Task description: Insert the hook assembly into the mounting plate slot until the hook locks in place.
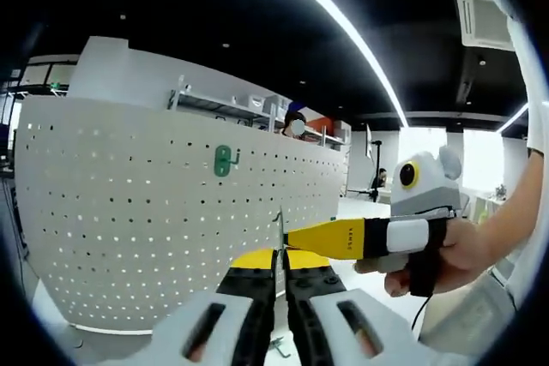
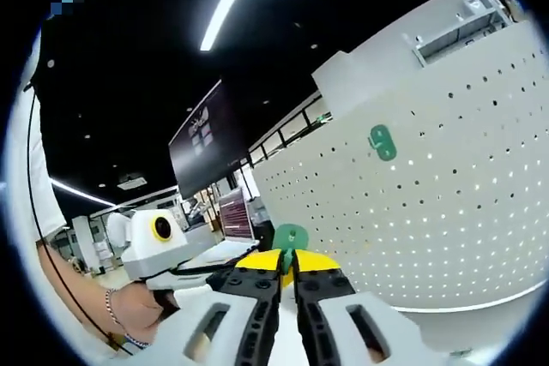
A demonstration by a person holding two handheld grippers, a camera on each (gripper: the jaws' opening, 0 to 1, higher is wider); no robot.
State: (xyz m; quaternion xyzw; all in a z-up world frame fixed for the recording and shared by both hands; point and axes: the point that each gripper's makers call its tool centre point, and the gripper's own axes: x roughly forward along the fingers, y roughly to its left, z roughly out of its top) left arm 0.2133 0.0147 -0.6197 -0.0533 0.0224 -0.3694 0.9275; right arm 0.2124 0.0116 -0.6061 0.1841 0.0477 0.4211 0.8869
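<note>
No writing on any surface is clear enough to read. The white perforated metal mounting plate stands upright, with one green plastic hook already fixed high on its face, near the top edge. The right gripper is clenched on a second green plastic hook piece, which sticks up between its yellow-tipped fingers, apart from the plate. The left gripper pinches a thin metal strip.
</note>
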